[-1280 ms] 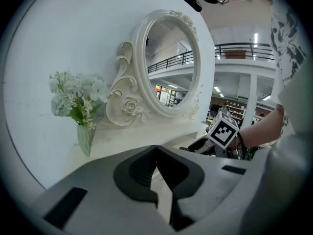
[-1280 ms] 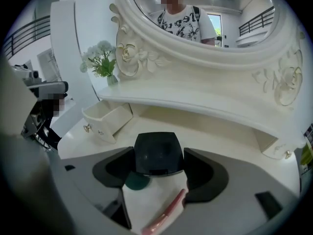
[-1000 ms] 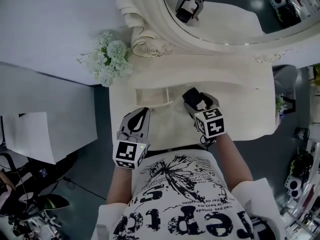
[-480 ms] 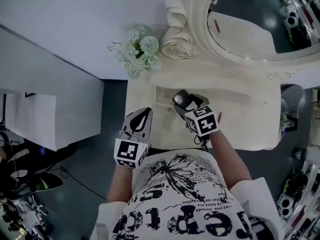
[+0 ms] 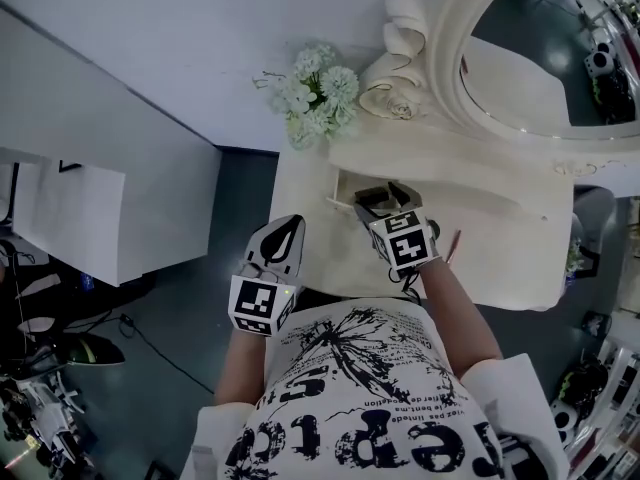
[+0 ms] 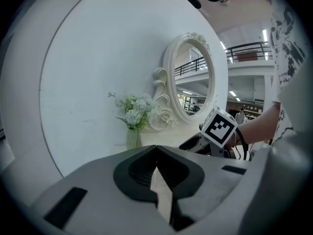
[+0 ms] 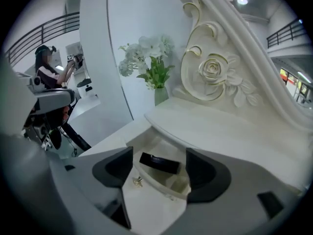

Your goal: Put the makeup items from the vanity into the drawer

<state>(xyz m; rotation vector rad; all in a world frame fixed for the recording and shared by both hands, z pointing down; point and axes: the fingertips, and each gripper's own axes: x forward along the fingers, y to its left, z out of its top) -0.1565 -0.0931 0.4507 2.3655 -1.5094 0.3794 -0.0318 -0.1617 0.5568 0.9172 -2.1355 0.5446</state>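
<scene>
Brought the right gripper point(image 5: 383, 201) leftward since a second before, off the bare top and over the small open cream drawer point(image 5: 345, 182). Kept the left gripper point(image 5: 288, 228) in the same spot throughout, near the front left corner of the cream-white carved vanity desk point(image 5: 500, 258).

Held the right gripper's jaws wide apart, clamped on nothing. Saw between and below them a flat black glossy makeup case point(image 7: 159, 163), lying inside the drawer and clear of both jaws. Noted a tiny gold knob point(image 7: 138, 181) on the drawer's front wall, just below the case in the right gripper view.

Had the left gripper's jaws pressed together and empty, aimed toward the desk and the right gripper's marker cube.

Found a thin reddish stick point(image 5: 452, 246) flat on the desk top, just right of that cube and outside the drawer; too small to identify further.

Farther back, at the desk's rear left corner, found a bunch of white flowers with green leaves point(image 5: 320, 93) upright in a small pale green vase point(image 7: 161, 96). Just beside it, made out a carved cream rose point(image 7: 212, 67) on the scrolled frame of the large oval mirror point(image 5: 530, 68) behind the drawer.
</scene>
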